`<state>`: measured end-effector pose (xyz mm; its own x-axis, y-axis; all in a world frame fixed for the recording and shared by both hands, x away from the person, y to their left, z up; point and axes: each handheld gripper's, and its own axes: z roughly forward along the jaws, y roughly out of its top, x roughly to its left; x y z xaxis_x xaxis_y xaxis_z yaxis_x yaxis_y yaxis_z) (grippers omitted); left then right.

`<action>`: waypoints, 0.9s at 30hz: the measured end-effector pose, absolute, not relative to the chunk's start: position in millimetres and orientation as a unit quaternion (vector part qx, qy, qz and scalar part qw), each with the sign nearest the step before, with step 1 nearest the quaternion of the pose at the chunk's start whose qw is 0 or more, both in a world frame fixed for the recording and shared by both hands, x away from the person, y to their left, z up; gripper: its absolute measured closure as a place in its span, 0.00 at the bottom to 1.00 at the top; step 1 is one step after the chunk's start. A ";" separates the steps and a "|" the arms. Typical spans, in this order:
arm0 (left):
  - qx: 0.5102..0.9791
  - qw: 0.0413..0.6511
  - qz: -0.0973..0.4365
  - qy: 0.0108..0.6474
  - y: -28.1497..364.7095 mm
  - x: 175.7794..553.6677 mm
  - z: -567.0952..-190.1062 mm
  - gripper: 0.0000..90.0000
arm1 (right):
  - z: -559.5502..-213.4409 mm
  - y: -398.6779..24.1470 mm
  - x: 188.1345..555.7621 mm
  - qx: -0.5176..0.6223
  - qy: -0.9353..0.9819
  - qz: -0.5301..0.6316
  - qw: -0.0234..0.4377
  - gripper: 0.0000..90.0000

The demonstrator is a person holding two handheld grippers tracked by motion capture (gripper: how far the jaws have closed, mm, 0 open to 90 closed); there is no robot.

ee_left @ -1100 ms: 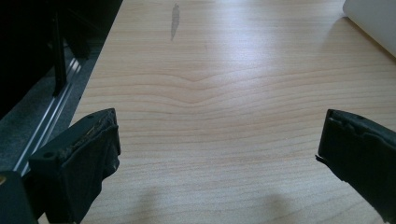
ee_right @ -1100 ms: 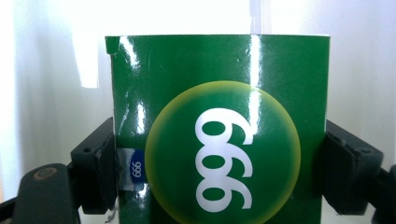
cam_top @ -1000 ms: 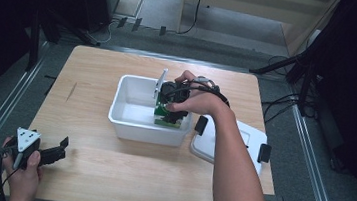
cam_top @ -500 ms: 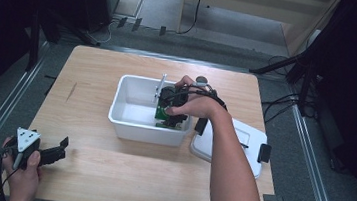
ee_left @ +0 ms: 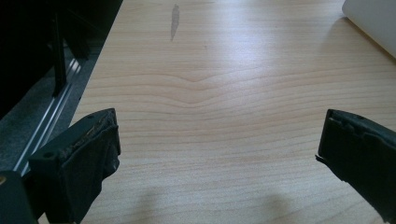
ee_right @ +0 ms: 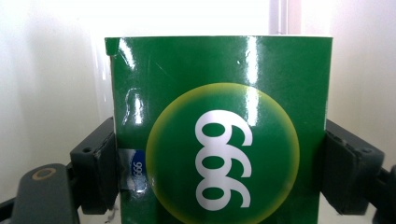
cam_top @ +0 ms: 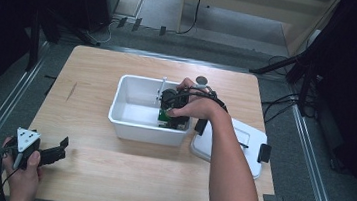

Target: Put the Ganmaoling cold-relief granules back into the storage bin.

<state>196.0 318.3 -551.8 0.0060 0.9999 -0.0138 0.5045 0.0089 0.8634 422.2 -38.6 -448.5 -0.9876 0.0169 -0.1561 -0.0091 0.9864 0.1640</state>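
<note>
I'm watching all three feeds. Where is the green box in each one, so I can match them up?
High view: the green box sits inside the white bin, at its right end, under the right gripper.
Left gripper view: not in it; the bin's corner is at top right.
Right gripper view: the box fills the centre, clamped between both jaws.
Shared landmark: the white bin, whose wall is behind the box.

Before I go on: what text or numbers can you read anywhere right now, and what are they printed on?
"999" in white digits, turned sideways in the right gripper view, inside a yellow-edged circle on the glossy green cardboard box clamped in the right tool.
Small white digits on a blue patch at that box's left edge: too small to read.
</note>
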 end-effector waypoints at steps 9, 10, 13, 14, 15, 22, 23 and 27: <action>0.613 0.357 0.347 0.613 318.4 195.9 -551.8 0.00 | -451.5 -38.1 423.3 0.003 0.994 0.076 0.081 0.16; 0.613 0.357 0.347 0.613 318.4 195.8 -551.8 0.00 | -451.7 -37.8 423.4 0.003 0.994 0.074 0.081 0.16; 0.614 0.357 0.346 0.613 318.5 195.7 -551.7 0.00 | -453.2 -36.6 423.6 0.002 0.994 0.067 0.082 0.16; 0.614 0.357 0.347 0.613 318.5 195.6 -551.7 0.00 | -453.5 -36.2 423.5 0.002 0.995 0.064 0.082 0.16; 0.614 0.357 0.347 0.612 318.6 195.6 -551.7 0.00 | -453.9 -36.1 422.7 0.008 0.995 0.061 0.081 0.16; 0.615 0.358 0.346 0.612 318.8 195.4 -551.6 0.00 | -456.5 -35.2 423.0 0.004 0.995 0.051 0.083 0.16; 0.615 0.357 0.347 0.612 318.8 195.4 -551.6 0.00 | -456.5 -35.2 423.3 0.004 0.995 0.052 0.084 0.16; 0.615 0.357 0.346 0.612 318.9 195.1 -551.5 0.00 | -455.4 -35.3 423.0 0.006 0.995 0.052 0.085 0.16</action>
<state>195.1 318.9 -551.5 0.0127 0.9999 -0.0115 0.5052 0.0035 0.8630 423.0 -35.3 -455.4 -0.9856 0.0217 -0.1676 0.0040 0.9944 0.1052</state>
